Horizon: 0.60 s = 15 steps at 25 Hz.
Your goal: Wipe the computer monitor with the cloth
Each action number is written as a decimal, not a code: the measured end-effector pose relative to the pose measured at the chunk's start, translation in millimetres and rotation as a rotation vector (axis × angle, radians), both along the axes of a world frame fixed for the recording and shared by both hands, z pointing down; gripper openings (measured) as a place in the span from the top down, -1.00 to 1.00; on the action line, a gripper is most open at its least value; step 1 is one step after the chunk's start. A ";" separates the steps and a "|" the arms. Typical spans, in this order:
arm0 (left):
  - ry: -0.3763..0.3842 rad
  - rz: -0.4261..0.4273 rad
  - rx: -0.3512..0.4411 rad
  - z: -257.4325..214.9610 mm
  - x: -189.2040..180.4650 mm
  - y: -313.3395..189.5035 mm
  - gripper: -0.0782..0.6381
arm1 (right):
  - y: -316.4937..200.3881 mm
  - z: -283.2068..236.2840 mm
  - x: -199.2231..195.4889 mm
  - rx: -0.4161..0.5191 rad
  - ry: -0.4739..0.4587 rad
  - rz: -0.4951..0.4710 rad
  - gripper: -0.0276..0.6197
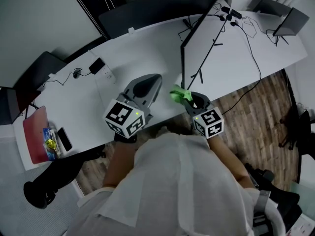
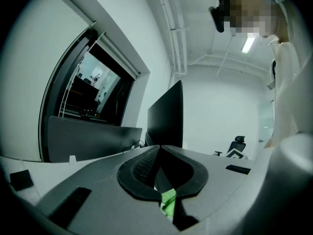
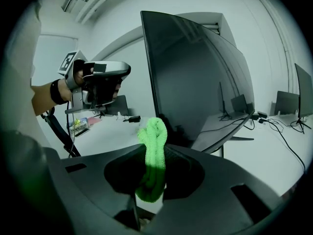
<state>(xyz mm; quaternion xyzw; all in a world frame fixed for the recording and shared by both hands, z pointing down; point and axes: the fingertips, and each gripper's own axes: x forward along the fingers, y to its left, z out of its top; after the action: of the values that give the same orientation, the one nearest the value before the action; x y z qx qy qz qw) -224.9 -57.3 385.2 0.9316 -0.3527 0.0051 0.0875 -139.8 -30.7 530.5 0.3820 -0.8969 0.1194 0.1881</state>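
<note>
The dark monitor (image 1: 204, 26) stands on the white desk (image 1: 147, 48), edge-on in the head view. In the right gripper view its black screen (image 3: 195, 77) fills the middle, close ahead. My right gripper (image 1: 186, 96) is shut on a fuzzy green cloth (image 1: 177, 93) near the monitor's near edge. The cloth (image 3: 152, 155) sticks up between the jaws. My left gripper (image 1: 153, 80) hovers over the desk's front edge, left of the monitor, jaws shut with nothing in them. The left gripper view shows the monitor (image 2: 166, 116) ahead and a bit of the cloth (image 2: 168, 202) below.
A power strip (image 1: 97, 65), cables (image 1: 246, 28) and a monitor stand (image 1: 198, 75) lie on the desk. A red folder (image 1: 35, 141) with a phone (image 1: 64, 138) sits at the left end. Two more screens (image 1: 290, 21) stand far right. Office chairs (image 1: 39, 68) are behind the desk.
</note>
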 end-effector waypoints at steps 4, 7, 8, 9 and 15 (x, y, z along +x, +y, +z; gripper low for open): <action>-0.002 0.002 0.000 0.6 -0.2 1.9 0.73 | 1.2 13.6 2.2 -0.024 0.022 0.003 0.69; -0.004 0.000 -0.001 0.9 -0.5 2.4 0.73 | 1.2 19.9 3.4 -0.036 0.031 0.004 0.69; -0.005 -0.001 -0.002 1.2 -0.6 2.6 0.73 | 1.4 22.7 4.2 -0.041 0.035 0.005 0.69; -0.006 -0.001 -0.003 1.5 -0.7 3.1 0.73 | 1.9 25.9 5.1 -0.048 0.041 0.005 0.69; -0.012 -0.001 -0.001 1.6 -1.7 7.9 0.73 | 4.9 45.3 9.9 -0.076 0.084 0.005 0.69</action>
<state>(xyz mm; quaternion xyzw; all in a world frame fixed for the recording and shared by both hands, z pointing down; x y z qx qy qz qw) -226.5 -49.4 386.8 0.9314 -0.3535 0.0108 0.0858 -129.9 -25.8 575.8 0.3817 -0.8820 0.1377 0.2395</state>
